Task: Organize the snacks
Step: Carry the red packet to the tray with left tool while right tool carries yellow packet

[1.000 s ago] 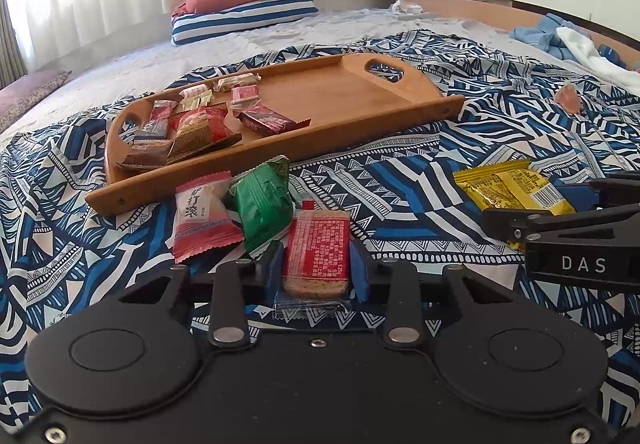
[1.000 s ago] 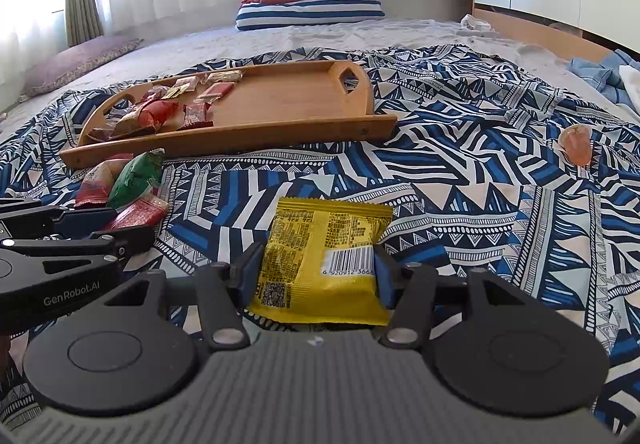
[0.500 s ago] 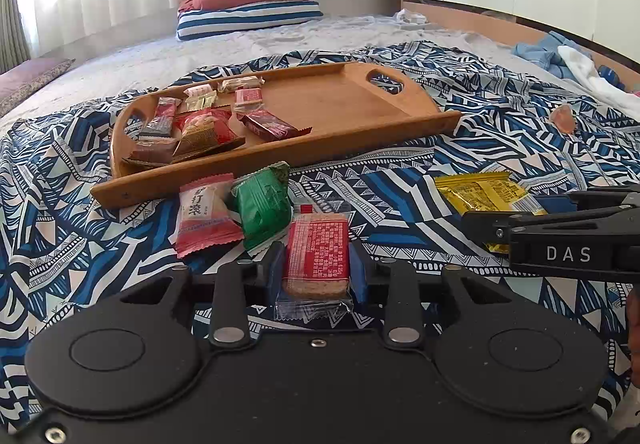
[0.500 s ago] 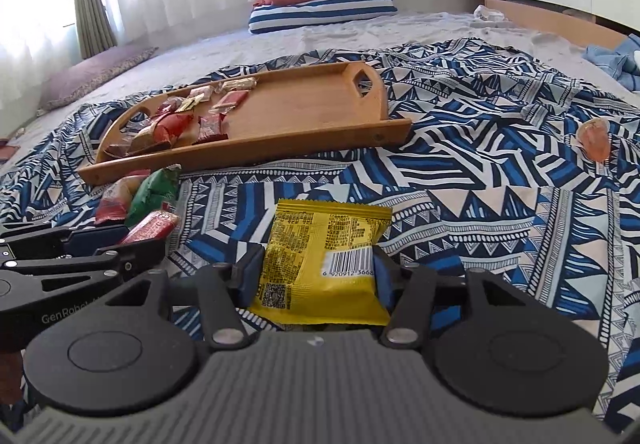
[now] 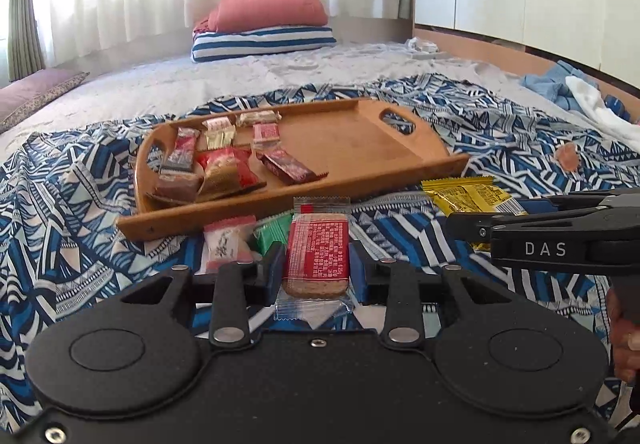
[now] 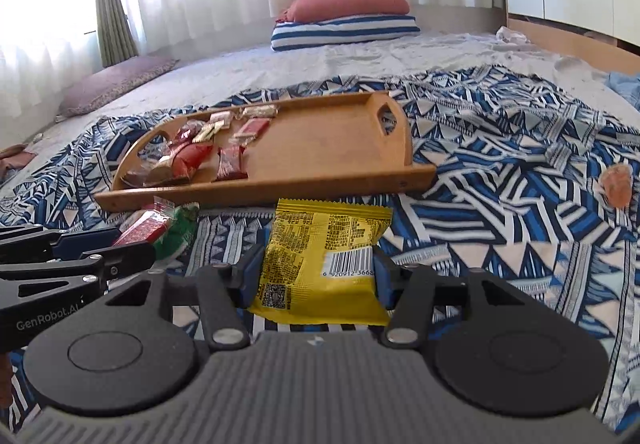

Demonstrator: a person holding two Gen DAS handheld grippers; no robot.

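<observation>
Left gripper point(image 5: 318, 264): clamped on a red biscuit packet point(image 5: 318, 248), above the patterned blanket point(image 5: 60, 211).
Right gripper point(image 6: 316, 272): clamped on a yellow snack bag point(image 6: 320, 256).
Wooden tray point(image 5: 360, 139): just beyond both, several snacks at its left end.

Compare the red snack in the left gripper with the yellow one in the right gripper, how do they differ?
The red packet is narrow, with a clear end showing a biscuit; the yellow packet is wider, opaque and bears a barcode. The left gripper closes narrower than the right gripper. Both are clamped, printed back up.
</observation>
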